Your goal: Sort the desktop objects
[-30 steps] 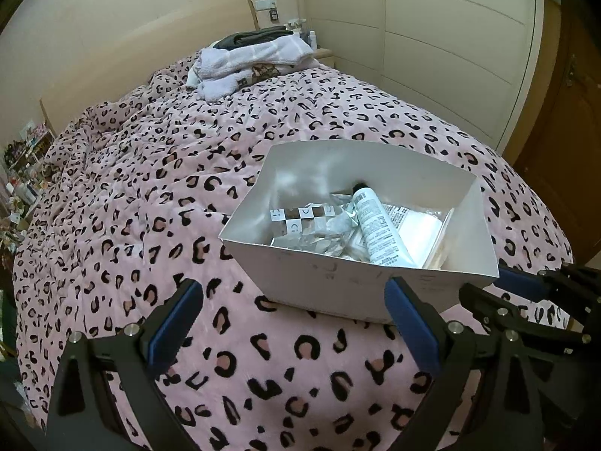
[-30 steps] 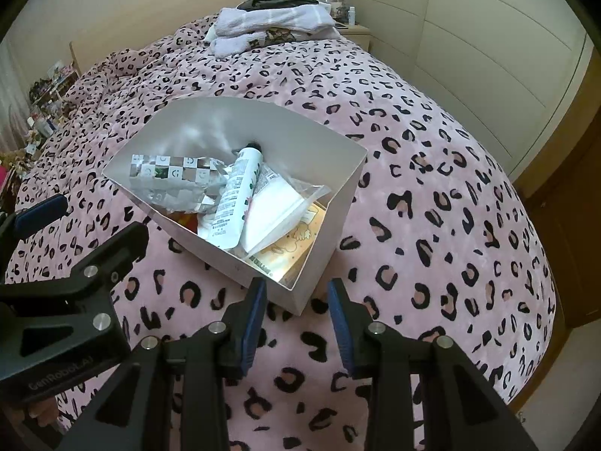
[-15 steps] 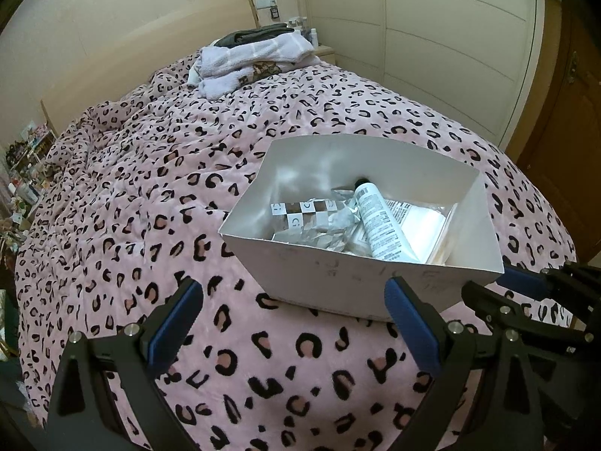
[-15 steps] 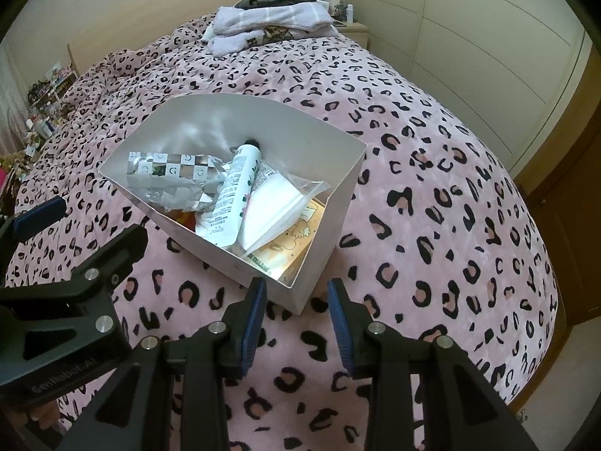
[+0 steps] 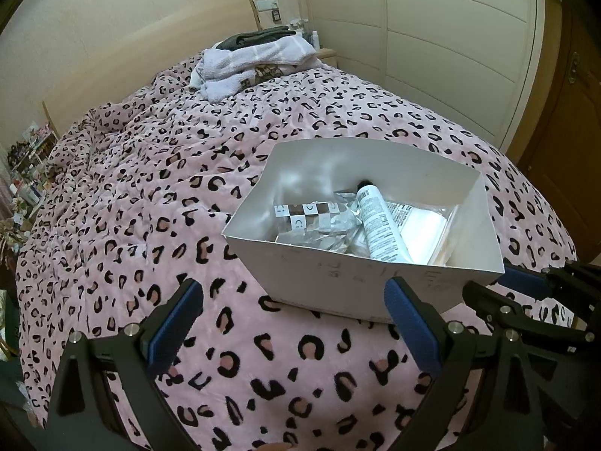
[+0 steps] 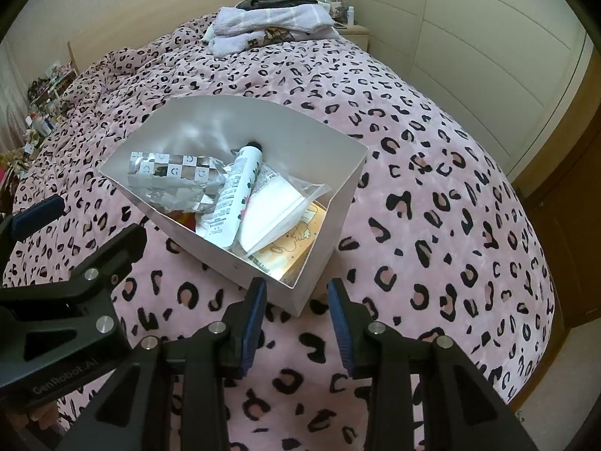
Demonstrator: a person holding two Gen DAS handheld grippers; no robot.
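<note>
A: White box (image 6: 330,221) on the bed (image 6: 432,225), on the pink spotted blanket. Looks like thin card, so probably light, and easy to squash or tip on the soft cover. Best taken by a side wall near the rim, or by a corner

B: Inside the box: a white tube (image 6: 234,199), a crinkly silver packet (image 6: 169,176) with little squares, a clear plastic bag (image 6: 280,206) and a yellow pack (image 6: 289,251) under it all. Tube probably smooth and slippery, a bit squashy, so best pinched across the middle. Packet soft and noisy, likely light as a feather. Bag floppy, likely to slide, best pinched at an edge

A: Right hand-held gripper (image 6: 296,323) low and close, just in front of the near corner of the box. Blue pads (image 6: 253,319) a small way apart, nothing between them, nothing touched. Corner of the box right up ahead between the two pads

B: Left hand-held gripper (image 5: 293,327) spread wide, nothing held. Box just past its tips, up and to the right, with the right-hand pad just in front of the box's near wall. Cannot tell whether touching or a tiny bit apart

A: Far off at the head of the bed, folded towels (image 5: 255,60). Well away from both, not part of the job right now

B: No loose things seen on the blanket near the box. Sorting probably nearly done, or about to start from inside the box. Cannot tell which
</note>
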